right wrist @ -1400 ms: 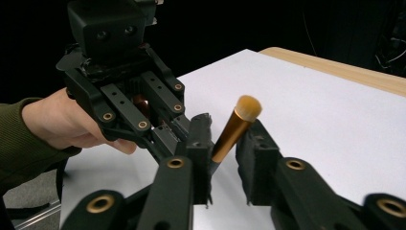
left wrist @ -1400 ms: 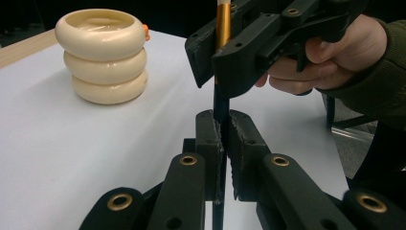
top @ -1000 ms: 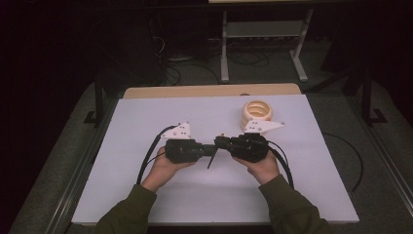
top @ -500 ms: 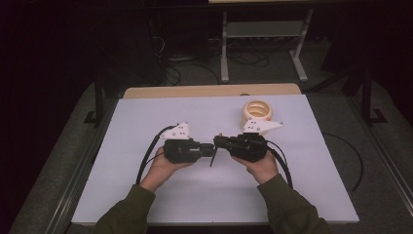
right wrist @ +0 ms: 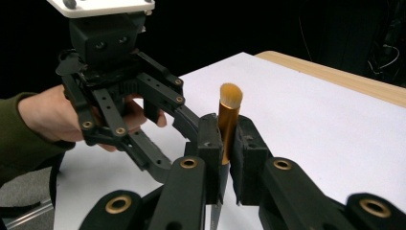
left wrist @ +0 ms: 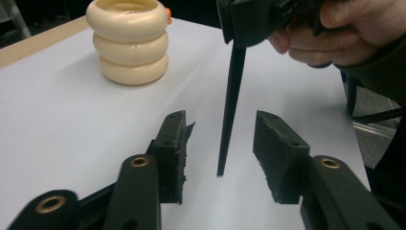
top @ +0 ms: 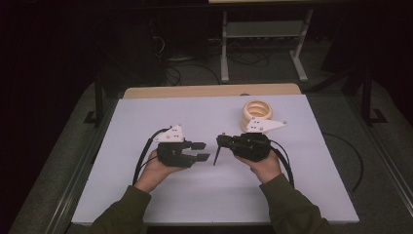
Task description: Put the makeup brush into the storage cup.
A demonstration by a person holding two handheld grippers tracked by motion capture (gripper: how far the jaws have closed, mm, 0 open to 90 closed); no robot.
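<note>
Right gripper (right wrist: 225, 143) clamped the brush (right wrist: 229, 120) upright; left gripper (top: 202, 151), jaws just parting, flanked its handle untouched.

High view: fixed above the person's side, looks forward and down over the whole white counter (top: 146, 195), from fairly far.
Left gripper view: rides on the left hand-held gripper (left wrist: 220, 148), low over the counter, looks along its jaws, close.
Right gripper view: rides on the right hand-held gripper (right wrist: 228, 143), looks along its jaws toward the left one, close.
Shared: the brush (right wrist: 229, 124) with its dark handle, the stack of cream rings (left wrist: 128, 40), each opposite hand-held gripper.
</note>
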